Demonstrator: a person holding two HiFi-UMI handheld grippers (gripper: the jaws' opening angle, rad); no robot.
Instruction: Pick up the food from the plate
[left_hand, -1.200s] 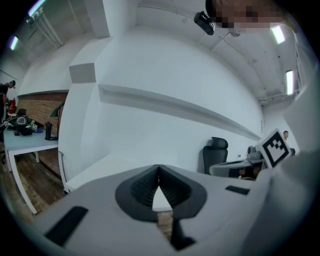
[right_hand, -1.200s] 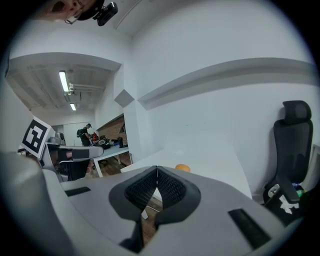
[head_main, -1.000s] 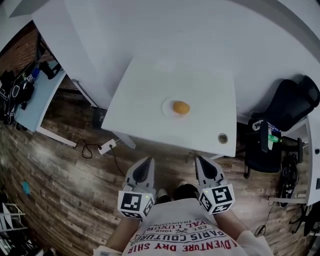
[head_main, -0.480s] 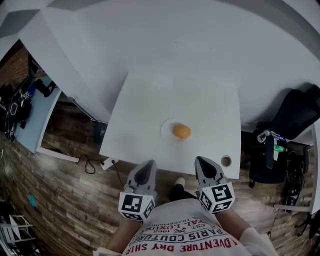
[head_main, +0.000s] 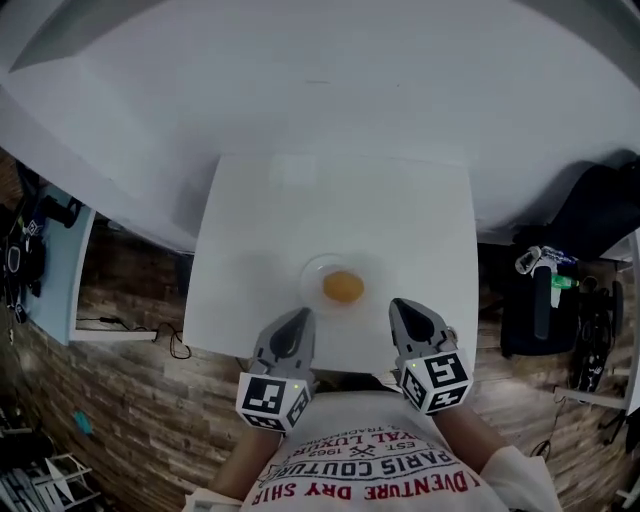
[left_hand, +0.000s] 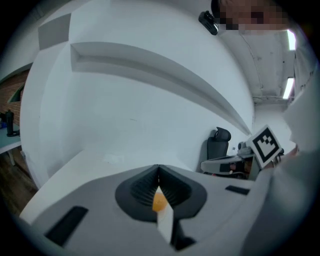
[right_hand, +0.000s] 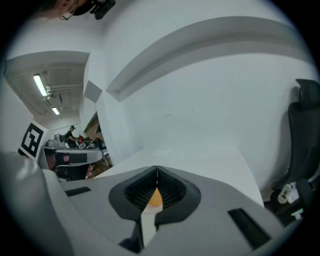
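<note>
An orange round piece of food (head_main: 343, 287) lies on a clear plate (head_main: 312, 271) near the front edge of a white table (head_main: 260, 230). My left gripper (head_main: 298, 318) hovers over that front edge, just left of the plate, its jaws shut with nothing in them. My right gripper (head_main: 401, 309) is level with it on the plate's right side, also shut and empty. In the left gripper view the food (left_hand: 159, 201) shows beyond the closed left gripper (left_hand: 158, 167). The right gripper view shows the food (right_hand: 155, 198) the same way, past the closed right gripper (right_hand: 157, 169).
A white wall rises behind the table. A black office chair (head_main: 600, 210) and a stand with a bottle (head_main: 545, 290) are at the right. A light blue table (head_main: 55, 270) stands at the left on the wooden floor (head_main: 120, 400).
The person has stepped up to the table, so the plate now lies just ahead of both grippers. Both grippers stayed shut and side by side.
</note>
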